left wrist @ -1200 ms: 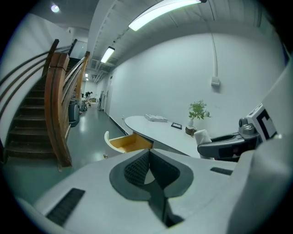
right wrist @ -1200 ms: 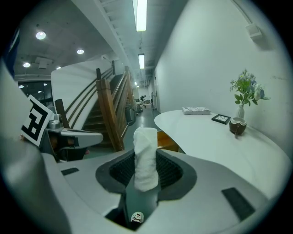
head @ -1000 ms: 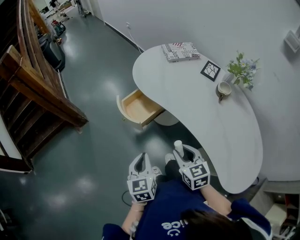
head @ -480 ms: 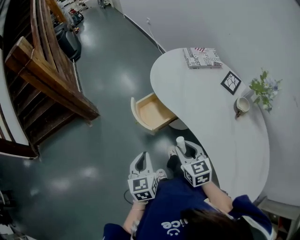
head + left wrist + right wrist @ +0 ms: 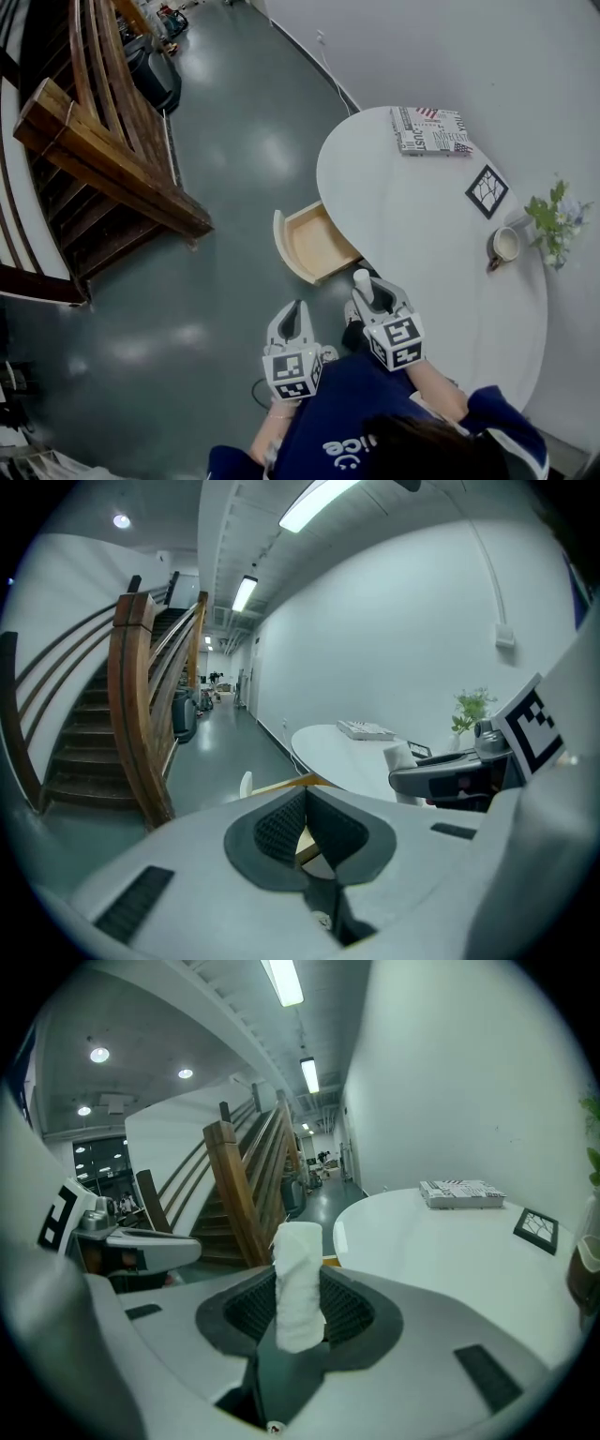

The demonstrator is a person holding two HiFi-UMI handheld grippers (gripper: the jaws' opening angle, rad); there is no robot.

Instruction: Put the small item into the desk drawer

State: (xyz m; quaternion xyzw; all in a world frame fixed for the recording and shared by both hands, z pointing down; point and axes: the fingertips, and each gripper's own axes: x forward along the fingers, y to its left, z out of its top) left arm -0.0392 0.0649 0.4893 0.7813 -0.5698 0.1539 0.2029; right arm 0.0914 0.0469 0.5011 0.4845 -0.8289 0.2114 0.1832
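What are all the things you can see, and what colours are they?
desk: one, white, right side of the head view
drawer: one, light wood, open at the desk's left edge
book: one, white with dark print, desk's far end
square tile: one, black with white lines, on the desk
plant: one, green, desk's wall side
cup: one, pale, on the desk beside the plant
staircase: one, brown wood, upper left
white roll: one, white, held upright
left gripper: one, grey, jaws together, empty
right gripper: one, grey, shut on the white roll
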